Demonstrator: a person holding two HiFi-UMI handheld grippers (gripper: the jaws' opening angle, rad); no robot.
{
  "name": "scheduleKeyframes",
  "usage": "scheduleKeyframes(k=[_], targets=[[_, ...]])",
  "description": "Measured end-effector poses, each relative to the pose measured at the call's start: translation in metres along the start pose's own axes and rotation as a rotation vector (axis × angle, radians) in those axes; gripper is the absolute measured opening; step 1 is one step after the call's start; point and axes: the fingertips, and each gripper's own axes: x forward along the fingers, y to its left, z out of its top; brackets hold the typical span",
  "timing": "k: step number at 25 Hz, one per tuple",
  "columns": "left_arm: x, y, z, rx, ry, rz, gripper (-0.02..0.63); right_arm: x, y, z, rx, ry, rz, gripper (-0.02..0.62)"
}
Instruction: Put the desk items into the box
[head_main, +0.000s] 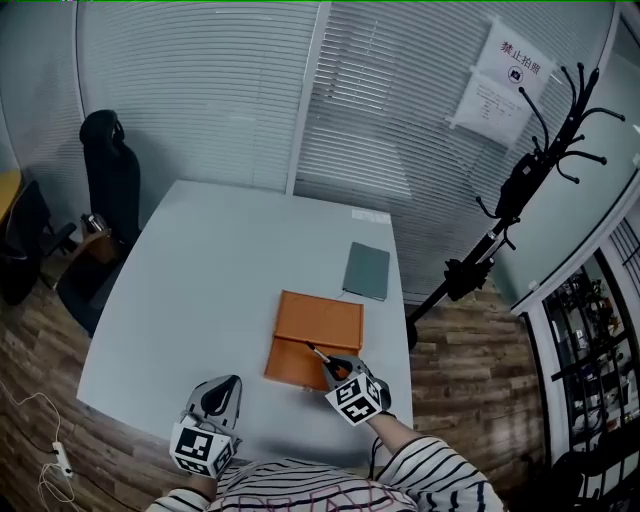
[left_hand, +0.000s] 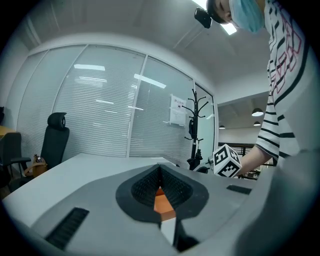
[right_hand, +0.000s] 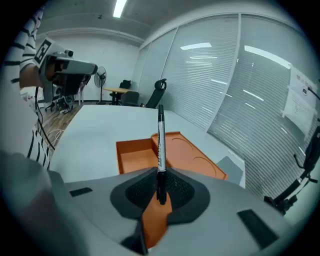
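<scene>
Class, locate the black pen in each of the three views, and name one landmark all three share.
Head view: pen lower centre, in the right gripper's jaws, above the orange box.
Left gripper view: not in it.
Right gripper view: pen at centre, upright between the jaws.
Shared landmark: the black office chair.

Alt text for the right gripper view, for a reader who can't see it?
The right gripper is shut on a black pen that sticks out along its jaws, above an orange box on a white table. A grey notebook lies beyond the box.
</scene>
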Motion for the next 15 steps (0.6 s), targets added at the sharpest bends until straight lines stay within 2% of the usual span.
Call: scheduleKeyframes(k=[7, 15], targets=[[-0.003, 0.014, -0.007, -0.009, 0.014, 0.002, 0.021, 0.039, 0.004, -0.009, -0.113, 0.130, 0.024, 0.064], [-0.007, 0.038, -0.015, -0.035, 0.023, 0.039, 0.021, 0.074, 0.017, -0.034, -0.178, 0.315, 0.135, 0.064]])
